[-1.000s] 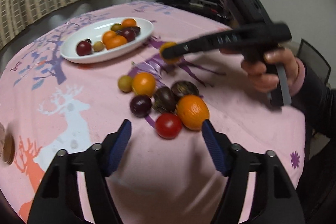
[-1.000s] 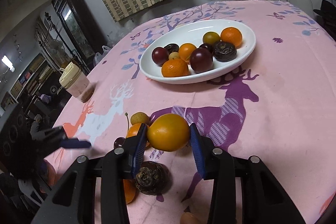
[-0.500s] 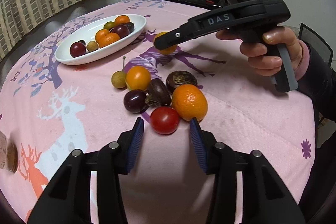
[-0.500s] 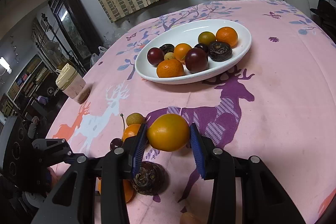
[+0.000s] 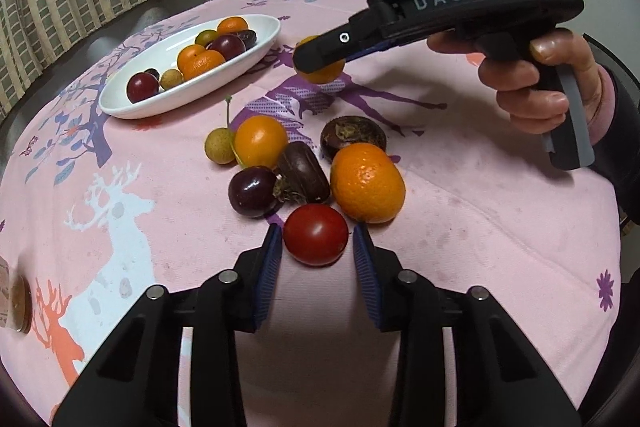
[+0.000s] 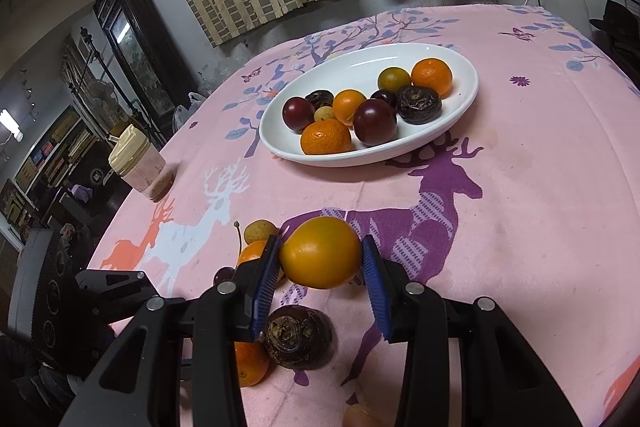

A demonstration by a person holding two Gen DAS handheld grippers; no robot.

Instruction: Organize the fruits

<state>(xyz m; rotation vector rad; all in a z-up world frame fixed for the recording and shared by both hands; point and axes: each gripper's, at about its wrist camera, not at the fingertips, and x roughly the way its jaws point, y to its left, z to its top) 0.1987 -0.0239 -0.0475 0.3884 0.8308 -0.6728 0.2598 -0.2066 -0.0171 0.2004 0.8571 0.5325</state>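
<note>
The left gripper [image 5: 316, 253] points down at a pile of fruit on the pink tablecloth [image 5: 460, 211]. Its blue pads are closing in on a red tomato [image 5: 316, 234] that sits right between them. The left pad touches or nearly touches the tomato, and a thin gap shows beside the right pad, so it does not squeeze the tomato yet. Just past the jaws lie a big orange [image 5: 367, 183], a dark purple plum [image 5: 253, 191] and a brown wrinkled fruit [image 5: 303, 171]. Farther out lie a smooth orange fruit [image 5: 261, 141], a small yellow-green fruit with a stem [image 5: 219, 146] and another brown wrinkled fruit [image 5: 354, 137].

The right gripper [image 6: 320, 261] is a little way open and holds a yellow-orange fruit [image 6: 320, 253] tight between its two pads, up off the cloth. A person's hand [image 5: 532, 79] grips its handle.

Far ahead of both jaws sits a white oval plate [image 6: 456, 115] with more oranges, plums and other fruit in it. A jar with a cream lid [image 6: 138, 163] stands off to the left of the right jaws.
</note>
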